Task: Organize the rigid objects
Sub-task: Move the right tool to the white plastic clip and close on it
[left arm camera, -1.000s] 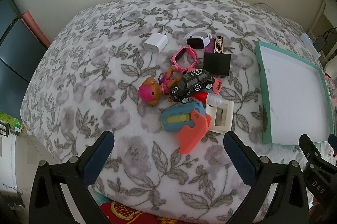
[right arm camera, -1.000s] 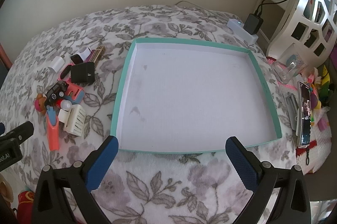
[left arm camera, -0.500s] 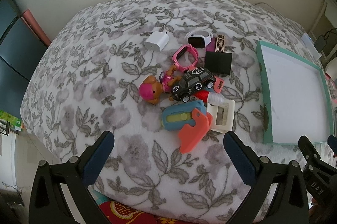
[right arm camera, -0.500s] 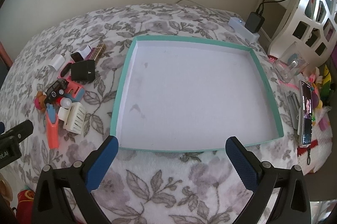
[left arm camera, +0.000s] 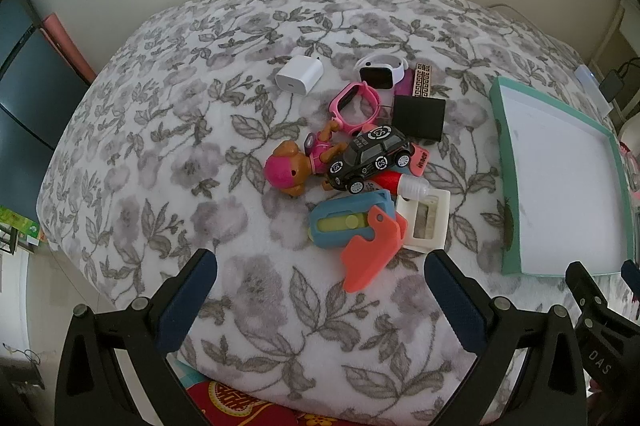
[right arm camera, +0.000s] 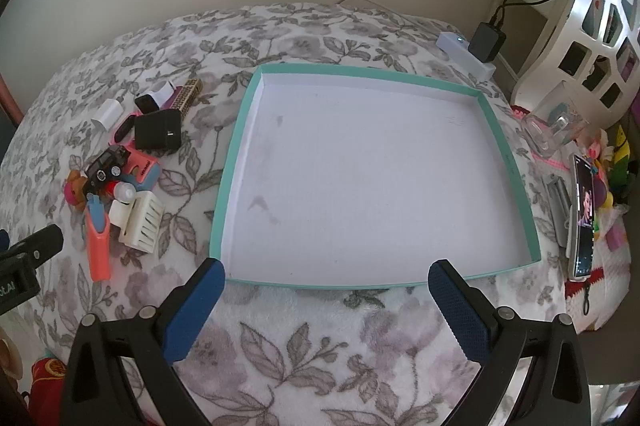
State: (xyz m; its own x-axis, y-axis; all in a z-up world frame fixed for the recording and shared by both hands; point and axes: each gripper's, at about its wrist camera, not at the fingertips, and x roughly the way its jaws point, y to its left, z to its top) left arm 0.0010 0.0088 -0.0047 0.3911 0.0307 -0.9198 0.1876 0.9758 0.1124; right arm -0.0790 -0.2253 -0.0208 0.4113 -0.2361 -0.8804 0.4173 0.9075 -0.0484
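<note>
Soft fleece blanket point(left arm camera: 168, 154) printed with grey flowers and leaves covers the bed. On it lies one shallow square cardboard tray point(right arm camera: 236, 146) with teal walls and a white floor, nothing inside. Just left of it sits a heap of hard little things: one glossy black toy car point(left arm camera: 370, 158), one plastic pup figure point(left arm camera: 292, 170), two watches, pink point(left arm camera: 354, 106) and white point(left arm camera: 380, 70), one boxy white charger point(left arm camera: 299, 77). Left gripper point(left arm camera: 320, 290) and right gripper point(right arm camera: 326, 296) hover spread wide, holding nothing.
</note>
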